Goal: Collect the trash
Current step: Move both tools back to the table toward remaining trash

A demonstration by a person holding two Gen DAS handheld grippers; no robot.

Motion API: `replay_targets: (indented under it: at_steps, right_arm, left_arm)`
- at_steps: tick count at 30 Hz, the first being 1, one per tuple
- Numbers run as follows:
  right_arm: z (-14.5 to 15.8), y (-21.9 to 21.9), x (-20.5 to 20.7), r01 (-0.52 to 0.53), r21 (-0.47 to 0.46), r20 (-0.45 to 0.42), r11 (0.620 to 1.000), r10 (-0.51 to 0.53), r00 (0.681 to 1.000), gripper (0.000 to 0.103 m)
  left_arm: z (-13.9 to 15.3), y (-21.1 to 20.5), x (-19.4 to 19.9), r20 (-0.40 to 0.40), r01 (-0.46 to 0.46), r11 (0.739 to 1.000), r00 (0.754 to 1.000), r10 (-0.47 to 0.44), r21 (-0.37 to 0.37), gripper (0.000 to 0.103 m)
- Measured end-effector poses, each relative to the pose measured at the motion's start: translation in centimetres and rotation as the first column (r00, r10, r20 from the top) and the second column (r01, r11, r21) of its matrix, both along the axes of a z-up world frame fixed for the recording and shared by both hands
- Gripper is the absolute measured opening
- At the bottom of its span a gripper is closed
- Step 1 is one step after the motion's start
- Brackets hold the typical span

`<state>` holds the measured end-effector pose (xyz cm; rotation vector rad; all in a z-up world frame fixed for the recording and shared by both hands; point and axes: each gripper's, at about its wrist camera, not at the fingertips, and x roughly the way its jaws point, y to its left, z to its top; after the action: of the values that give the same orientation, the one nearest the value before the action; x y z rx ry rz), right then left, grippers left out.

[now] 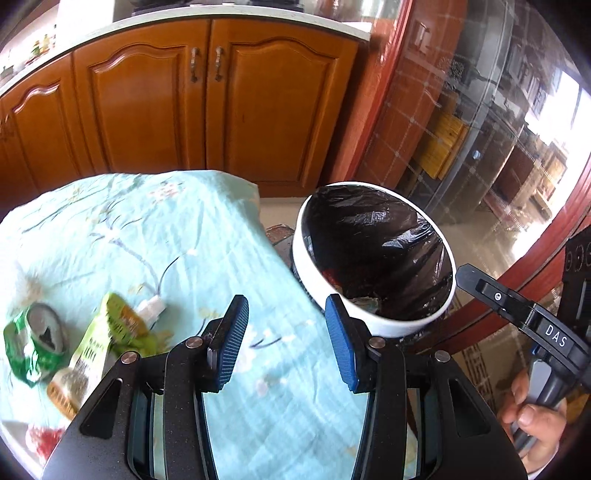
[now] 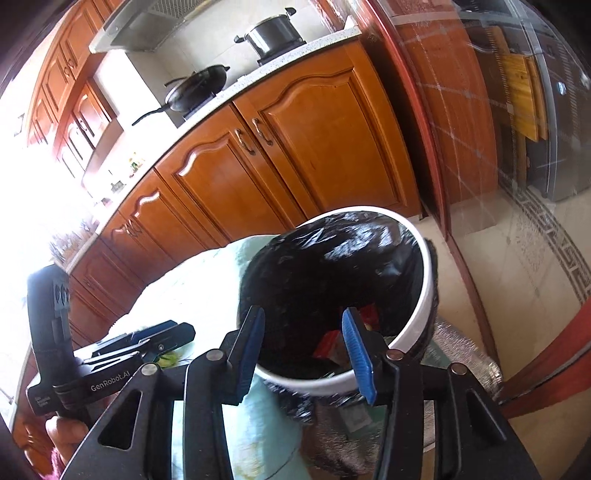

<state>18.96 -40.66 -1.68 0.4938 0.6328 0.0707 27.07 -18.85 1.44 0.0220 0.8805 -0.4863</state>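
A white bin with a black liner stands beside the table's right edge, with some trash at its bottom. It also shows in the right wrist view. On the light blue floral cloth lie a crushed green can, a green snack wrapper, a small white scrap and a red-white scrap. My left gripper is open and empty over the cloth near the table's right edge. My right gripper is open and empty above the bin's near rim.
Orange wooden cabinets with a stone counter stand behind the table. A wok and a pot sit on the stove. A glass door with a red frame is to the right. The right gripper's body shows at the right.
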Motion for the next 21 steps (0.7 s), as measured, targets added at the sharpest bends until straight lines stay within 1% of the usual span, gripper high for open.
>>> replay_targets:
  at_steps: [4,6,10,12,16,21]
  right_arm:
    - [-0.2,1.6,-1.1,-0.015,0.029,0.014,0.999,0.014,1.000,0.050]
    - [-0.3,2.4,-1.6,-0.027,0.039,0.017,0.999,0.026,1.000,0.050]
    - [-0.4,4.3,-2.3,-0.052,0.053,0.027,0.997,0.051,0.998,0.060]
    - [-0.4,5.2,-2.7,-0.070,0.056,0.032,0.996,0.068,0.997,0.062]
    - [-0.6,7.2,-2.8,-0.103,0.059,0.028,0.993,0.101,0.994,0.066]
    - [-1.2,9.9,-2.8,-0.148,0.056,0.010,0.987,0.147,0.989,0.070]
  left_arm:
    - [0.0,2.7,-1.5,0.003,-0.037,0.999,0.999,0.037,-0.033,0.043]
    - [0.2,3.9,-2.2,0.010,-0.049,0.998,0.999,0.050,-0.037,0.043]
    - [0.6,6.7,-3.6,0.029,-0.084,0.995,0.996,0.086,-0.050,0.043]
    - [0.7,8.3,-4.2,0.029,-0.105,0.992,0.994,0.107,-0.063,0.043]
    - [1.0,11.4,-5.5,0.044,-0.150,0.984,0.987,0.155,-0.093,0.043]
    - [1.0,15.1,-6.7,0.049,-0.217,0.971,0.974,0.223,-0.105,0.043]
